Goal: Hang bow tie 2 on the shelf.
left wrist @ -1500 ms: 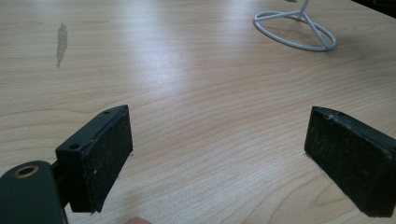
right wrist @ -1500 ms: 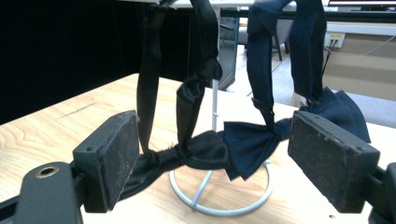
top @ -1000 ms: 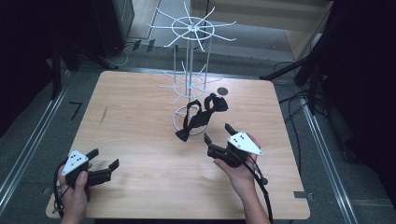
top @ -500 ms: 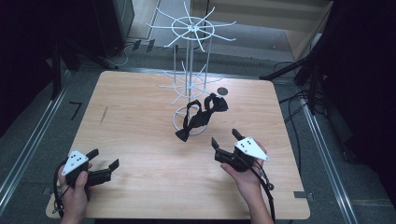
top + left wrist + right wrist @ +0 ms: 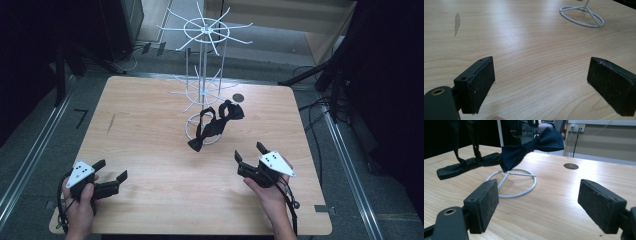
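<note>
— Grippers?
— I've got the left gripper [image 5: 111, 172] and right gripper [image 5: 248, 156] both gaping wide, empty, low over the counter [image 5: 150, 135].
— Bow ties?
— Bow ties [image 5: 216, 124] draped at the white wire rack [image 5: 202, 90] base.

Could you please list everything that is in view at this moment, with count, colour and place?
Table: one, light wood, under everything.
Wire stand: one, white, upright at table centre-back, ring base on the wood.
Bow ties: at least two, black or dark navy, hanging low on the stand, the nearest end touching the table.
Round hole: one, dark, in the tabletop right of the stand.
Cables: several, black, on the floor right of the table.
Left gripper: black, open, near-left corner, held by the left hand.
Right gripper: black, open, near right, facing the bow ties, held by the right hand.
</note>
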`<move>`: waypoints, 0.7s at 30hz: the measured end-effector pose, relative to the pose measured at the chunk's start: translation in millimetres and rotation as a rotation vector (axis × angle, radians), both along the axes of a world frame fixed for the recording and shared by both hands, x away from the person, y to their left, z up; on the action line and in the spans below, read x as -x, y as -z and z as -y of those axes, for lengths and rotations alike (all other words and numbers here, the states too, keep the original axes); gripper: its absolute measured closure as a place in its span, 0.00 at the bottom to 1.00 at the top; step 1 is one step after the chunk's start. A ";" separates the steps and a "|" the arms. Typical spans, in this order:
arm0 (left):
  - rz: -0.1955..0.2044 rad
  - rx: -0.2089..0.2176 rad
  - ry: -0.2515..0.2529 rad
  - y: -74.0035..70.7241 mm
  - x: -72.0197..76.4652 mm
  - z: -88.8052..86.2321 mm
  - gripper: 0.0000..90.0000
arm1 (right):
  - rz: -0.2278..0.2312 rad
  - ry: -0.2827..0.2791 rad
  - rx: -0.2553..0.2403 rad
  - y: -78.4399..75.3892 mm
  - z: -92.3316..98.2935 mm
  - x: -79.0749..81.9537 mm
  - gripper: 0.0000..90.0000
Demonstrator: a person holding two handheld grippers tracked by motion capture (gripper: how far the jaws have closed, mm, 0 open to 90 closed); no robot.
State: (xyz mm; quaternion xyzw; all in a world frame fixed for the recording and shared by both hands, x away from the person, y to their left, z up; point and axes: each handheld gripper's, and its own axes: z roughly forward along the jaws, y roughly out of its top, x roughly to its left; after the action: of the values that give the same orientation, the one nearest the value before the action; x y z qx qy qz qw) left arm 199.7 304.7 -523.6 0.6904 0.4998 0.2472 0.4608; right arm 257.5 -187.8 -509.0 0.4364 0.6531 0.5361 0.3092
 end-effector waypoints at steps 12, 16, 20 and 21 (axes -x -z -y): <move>0.001 0.000 0.000 0.0 0.1 0.1 0.09 | -0.015 0.029 0.008 5.8 17.8 5.2 0.20; 0.001 0.000 0.000 0.0 0.1 0.1 0.09 | -0.021 0.043 0.009 9.1 24.9 7.7 0.20; 0.000 0.000 0.000 0.0 0.0 0.1 0.10 | -0.020 0.060 0.004 11.6 32.6 10.2 0.20; 0.000 0.000 0.000 0.0 0.0 0.1 0.09 | -0.023 0.066 0.003 12.1 34.7 10.8 0.20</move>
State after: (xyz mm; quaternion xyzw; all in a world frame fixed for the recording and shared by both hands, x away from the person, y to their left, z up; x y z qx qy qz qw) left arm 199.6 304.6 -523.6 0.6903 0.4999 0.2474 0.4607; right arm 246.8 -222.5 -521.1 0.4633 0.6429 0.5194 0.3198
